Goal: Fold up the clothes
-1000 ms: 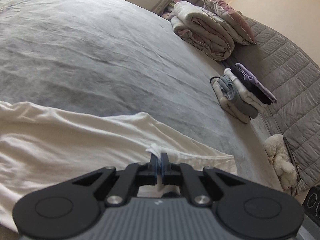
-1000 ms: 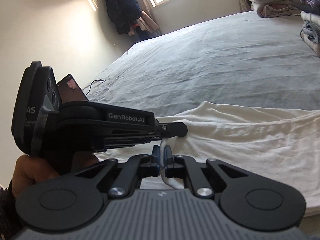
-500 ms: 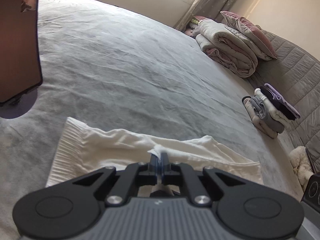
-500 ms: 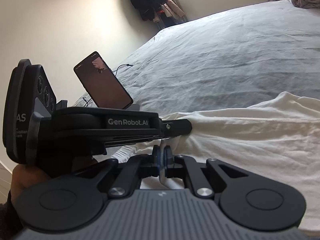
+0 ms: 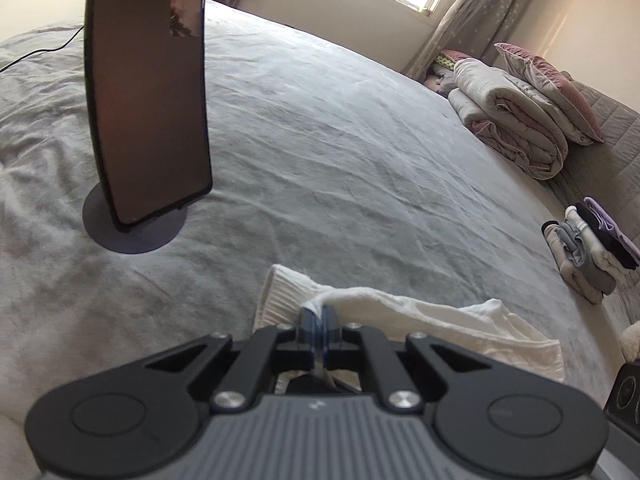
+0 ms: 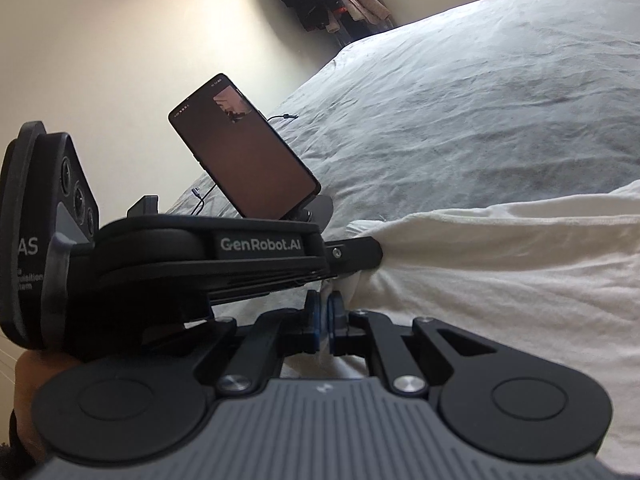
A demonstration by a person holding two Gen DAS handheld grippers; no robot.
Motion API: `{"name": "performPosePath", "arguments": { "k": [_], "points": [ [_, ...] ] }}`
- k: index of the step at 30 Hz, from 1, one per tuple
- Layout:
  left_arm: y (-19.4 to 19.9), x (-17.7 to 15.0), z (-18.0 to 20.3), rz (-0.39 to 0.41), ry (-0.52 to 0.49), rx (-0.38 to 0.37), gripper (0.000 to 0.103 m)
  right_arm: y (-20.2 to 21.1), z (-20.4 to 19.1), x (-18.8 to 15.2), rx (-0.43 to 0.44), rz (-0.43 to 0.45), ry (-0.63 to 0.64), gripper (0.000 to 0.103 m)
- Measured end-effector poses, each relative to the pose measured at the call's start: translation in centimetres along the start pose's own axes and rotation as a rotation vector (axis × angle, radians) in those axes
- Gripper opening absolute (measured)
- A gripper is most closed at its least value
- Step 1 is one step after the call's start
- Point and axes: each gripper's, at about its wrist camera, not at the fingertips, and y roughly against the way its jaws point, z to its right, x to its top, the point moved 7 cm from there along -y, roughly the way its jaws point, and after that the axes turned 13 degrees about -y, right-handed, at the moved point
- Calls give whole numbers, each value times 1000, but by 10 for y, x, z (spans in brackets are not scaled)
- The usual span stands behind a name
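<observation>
Both tongs are clamped on the white knit garment point(image 5: 400, 316) with a ribbed cuff: the left tongs point(image 5: 319, 322) pinch a raised fold just beside the cuff, and the right tongs point(image 6: 323, 312) pinch the cloth immediately below the left tool's tip. Compared with a second ago, both tools have travelled sideways across the grey bedspread point(image 5: 340, 152), carrying the cloth with them; the garment, then spread wide across the left view, now lies bunched into a narrow band, and the black smartphone on a round stand point(image 5: 148, 92), absent from that view before, stands just beyond the cuff. In my judgement a fold is in progress and not yet laid down. Well beyond the garment sits a stack of folded clothes point(image 5: 588, 240).
</observation>
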Motion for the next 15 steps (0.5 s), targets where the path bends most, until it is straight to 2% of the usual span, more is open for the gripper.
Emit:
{"name": "performPosePath", "arguments": {
  "k": [3, 5, 9, 12, 15],
  "points": [
    [-1, -1, -5, 2, 19, 7, 4, -5, 1, -2, 7, -8, -18, 10],
    [3, 0, -9, 21, 37, 8, 4, -6, 1, -3, 27, -11, -38, 15],
    [18, 4, -19, 93, 70, 24, 4, -2, -7, -7, 79, -38, -27, 16],
    [27, 5, -23, 123, 94, -6, 4, 4, -13, -13, 108, -62, 8, 16],
    [29, 4, -18, 108, 76, -67, 4, 14, -8, -15, 106, -63, 8, 16]
  ]
}}
